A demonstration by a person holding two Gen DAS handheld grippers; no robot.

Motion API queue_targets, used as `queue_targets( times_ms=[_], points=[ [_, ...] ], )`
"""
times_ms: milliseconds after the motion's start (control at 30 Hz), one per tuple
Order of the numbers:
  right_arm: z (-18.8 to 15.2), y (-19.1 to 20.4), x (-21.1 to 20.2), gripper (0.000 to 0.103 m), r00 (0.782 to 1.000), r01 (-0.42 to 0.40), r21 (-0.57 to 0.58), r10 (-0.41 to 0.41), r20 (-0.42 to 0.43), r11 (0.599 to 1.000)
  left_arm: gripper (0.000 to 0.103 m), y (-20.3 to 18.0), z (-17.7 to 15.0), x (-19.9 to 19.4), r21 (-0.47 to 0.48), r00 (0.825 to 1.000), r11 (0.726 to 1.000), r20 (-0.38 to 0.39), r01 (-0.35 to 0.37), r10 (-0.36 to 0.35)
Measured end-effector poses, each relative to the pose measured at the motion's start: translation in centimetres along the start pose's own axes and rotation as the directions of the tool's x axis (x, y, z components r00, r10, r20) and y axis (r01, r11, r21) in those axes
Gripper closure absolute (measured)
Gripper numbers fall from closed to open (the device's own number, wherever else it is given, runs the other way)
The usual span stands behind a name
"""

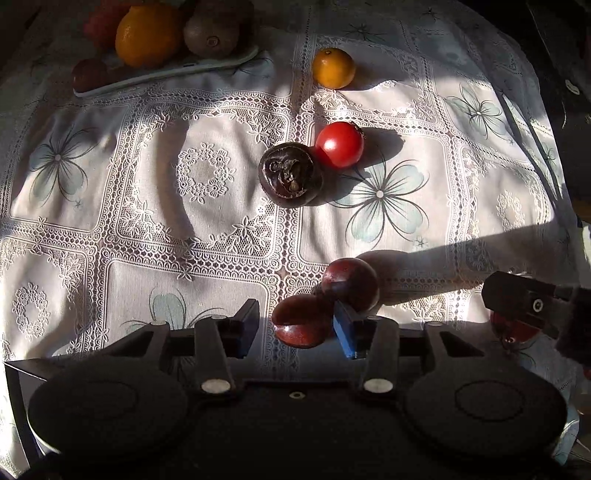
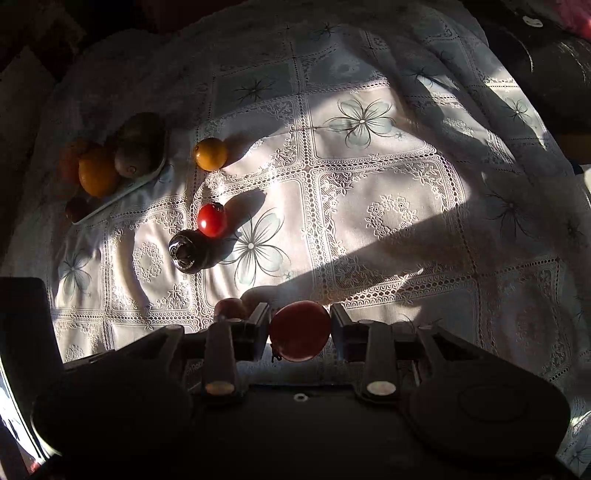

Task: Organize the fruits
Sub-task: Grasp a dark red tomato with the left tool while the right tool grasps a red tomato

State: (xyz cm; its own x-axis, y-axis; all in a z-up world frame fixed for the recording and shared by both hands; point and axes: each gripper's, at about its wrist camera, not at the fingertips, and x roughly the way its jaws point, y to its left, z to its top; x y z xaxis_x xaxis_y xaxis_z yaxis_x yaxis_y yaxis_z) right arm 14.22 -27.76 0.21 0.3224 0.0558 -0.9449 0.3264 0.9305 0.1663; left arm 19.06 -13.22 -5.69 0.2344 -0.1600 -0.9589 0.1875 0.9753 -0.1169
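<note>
My left gripper (image 1: 297, 330) points down at the lace tablecloth and is open. A dark red round fruit (image 1: 301, 325) lies between its fingers, close to the blue right pad, with a wide gap on the left side. A second dark red fruit (image 1: 351, 282) lies just behind it. My right gripper (image 2: 300, 325) is shut on a red tomato (image 2: 300, 330) and holds it above the cloth. In the left wrist view this gripper (image 1: 524, 306) shows at the right edge with the tomato (image 1: 513, 328) under it.
A white plate (image 1: 166, 72) at the far left holds an orange (image 1: 147, 35), a kiwi (image 1: 210, 33) and small red fruits. On the cloth lie a small orange (image 1: 333, 68), a red tomato (image 1: 339, 144) and a dark wrinkled fruit (image 1: 290, 179). A dark bulky object (image 2: 554, 66) stands at the far right.
</note>
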Motion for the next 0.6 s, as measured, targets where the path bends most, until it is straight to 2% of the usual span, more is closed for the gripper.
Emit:
queue_targets(
  times_ms=[67,133,367,467,600],
  points=[
    [0.00,0.00,-0.22,0.067,1.000,-0.003,-0.004,0.003,0.004,1.000,0.051,-0.60,-0.38,0.16,0.055,1.000,0.998,-0.009,0.010,-0.009],
    [0.02,-0.02,-0.31,0.067,1.000,-0.008,-0.003,0.008,0.004,1.000,0.049,-1.27,-0.55,0.60,0.094,0.999,0.995,0.002,-0.033,0.033],
    [-0.35,0.31,-0.07,0.067,1.000,-0.008,-0.024,0.007,-0.010,1.000,0.046,-1.04,-0.10,0.86,0.066,0.999,0.997,0.007,-0.049,0.049],
    [-0.49,0.32,0.08,0.067,1.000,-0.007,-0.030,0.006,-0.021,1.000,0.043,-0.87,-0.54,0.90,0.110,0.999,0.993,-0.001,-0.040,0.041],
    [-0.44,0.25,-0.07,0.067,1.000,-0.014,-0.029,0.013,-0.021,0.999,0.039,-1.21,-0.80,0.80,0.148,0.996,0.985,0.048,-0.085,0.079]
  ],
)
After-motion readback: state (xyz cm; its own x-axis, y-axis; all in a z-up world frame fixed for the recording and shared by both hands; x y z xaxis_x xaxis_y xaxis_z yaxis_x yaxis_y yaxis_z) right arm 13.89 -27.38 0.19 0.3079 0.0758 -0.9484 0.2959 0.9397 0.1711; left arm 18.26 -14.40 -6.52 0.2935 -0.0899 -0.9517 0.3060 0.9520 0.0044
